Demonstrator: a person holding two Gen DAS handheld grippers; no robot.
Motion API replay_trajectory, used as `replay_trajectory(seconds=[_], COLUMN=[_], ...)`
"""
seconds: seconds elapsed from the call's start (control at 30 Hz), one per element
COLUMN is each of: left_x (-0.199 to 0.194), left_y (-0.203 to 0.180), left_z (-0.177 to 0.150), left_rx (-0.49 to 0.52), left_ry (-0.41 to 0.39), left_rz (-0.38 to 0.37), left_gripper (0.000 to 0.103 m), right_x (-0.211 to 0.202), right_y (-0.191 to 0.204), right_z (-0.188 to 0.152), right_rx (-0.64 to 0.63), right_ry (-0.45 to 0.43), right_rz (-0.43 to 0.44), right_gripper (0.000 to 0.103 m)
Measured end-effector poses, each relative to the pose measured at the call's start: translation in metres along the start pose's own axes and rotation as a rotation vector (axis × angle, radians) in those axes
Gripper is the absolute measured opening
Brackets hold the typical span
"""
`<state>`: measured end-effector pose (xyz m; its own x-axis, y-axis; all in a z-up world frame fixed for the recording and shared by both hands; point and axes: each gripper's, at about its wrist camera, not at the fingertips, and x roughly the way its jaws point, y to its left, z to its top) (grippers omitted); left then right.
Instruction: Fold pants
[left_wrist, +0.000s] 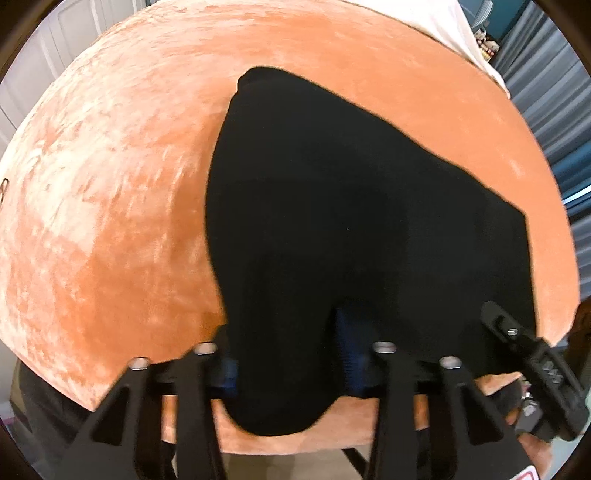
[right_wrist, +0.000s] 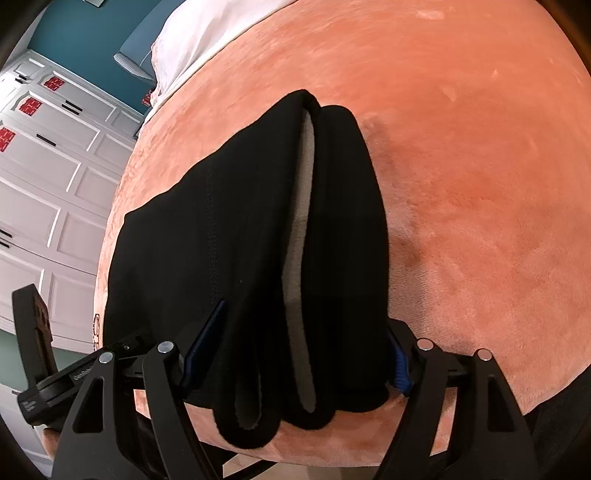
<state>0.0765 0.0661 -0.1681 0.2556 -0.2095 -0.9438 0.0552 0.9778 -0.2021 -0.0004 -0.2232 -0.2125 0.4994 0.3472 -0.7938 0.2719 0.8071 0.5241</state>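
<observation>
Below the left wrist camera, black pants (left_wrist: 332, 229) lie spread on an orange velvet bed cover (left_wrist: 110, 203), a rounded fold of the cloth hanging just over the near edge. The left gripper (left_wrist: 288, 354) is drawn in narrow around that fold, its blue-padded fingers (left_wrist: 349, 354) pressing the fabric from both sides. The cloth looks soft, limp and light, so it should drape and slide easily on the plush cover; a bunched edge such as this one seems the surest place to take it. From the right wrist camera, the same pants (right_wrist: 229, 240) show several stacked layers with a grey lining (right_wrist: 301, 229) along the opening, running away from the lens. The right gripper (right_wrist: 295, 354) stands fairly wide, its blue pads (right_wrist: 203, 347) lying against both flanks of the thick waistband end, which fills the gap between them and droops over the bed's edge.
</observation>
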Motion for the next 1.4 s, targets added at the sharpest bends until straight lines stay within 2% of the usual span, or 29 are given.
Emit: replay_trajectory(seconds=[0.13, 0.3, 0.47, 0.8, 1.13, 1.4], left_x=[-0.015, -0.042, -0.054, -0.037, -0.035, -0.054], left_y=[0.009, -0.006, -0.011, -0.020, -0.022, -0.016], left_z=[0.002, -0.002, -0.004, -0.003, -0.007, -0.010], left_rx=[-0.052, 0.019, 0.045, 0.049, 0.042, 0.042], left_ry=[-0.003, -0.060, -0.063, -0.046, -0.043, -0.045], left_rz=[-0.083, -0.041, -0.016, 0.028, 0.027, 0.002], left_gripper=[0.024, 0.023, 0.022, 0.023, 0.023, 0.023], right_x=[-0.006, -0.019, -0.036, -0.021, -0.018, -0.039], right_y=[0.003, 0.013, 0.027, 0.019, 0.020, 0.030], right_z=[0.000, 0.000, -0.006, -0.014, -0.013, -0.010], right_rx=[0.011, -0.009, -0.057, -0.057, -0.044, -0.054], right_ry=[-0.001, -0.019, -0.030, -0.008, -0.001, -0.020], right_rz=[0.016, 0.027, 0.025, -0.024, -0.021, 0.014], right_gripper=[0.050, 0.041, 0.041, 0.041, 0.041, 0.041])
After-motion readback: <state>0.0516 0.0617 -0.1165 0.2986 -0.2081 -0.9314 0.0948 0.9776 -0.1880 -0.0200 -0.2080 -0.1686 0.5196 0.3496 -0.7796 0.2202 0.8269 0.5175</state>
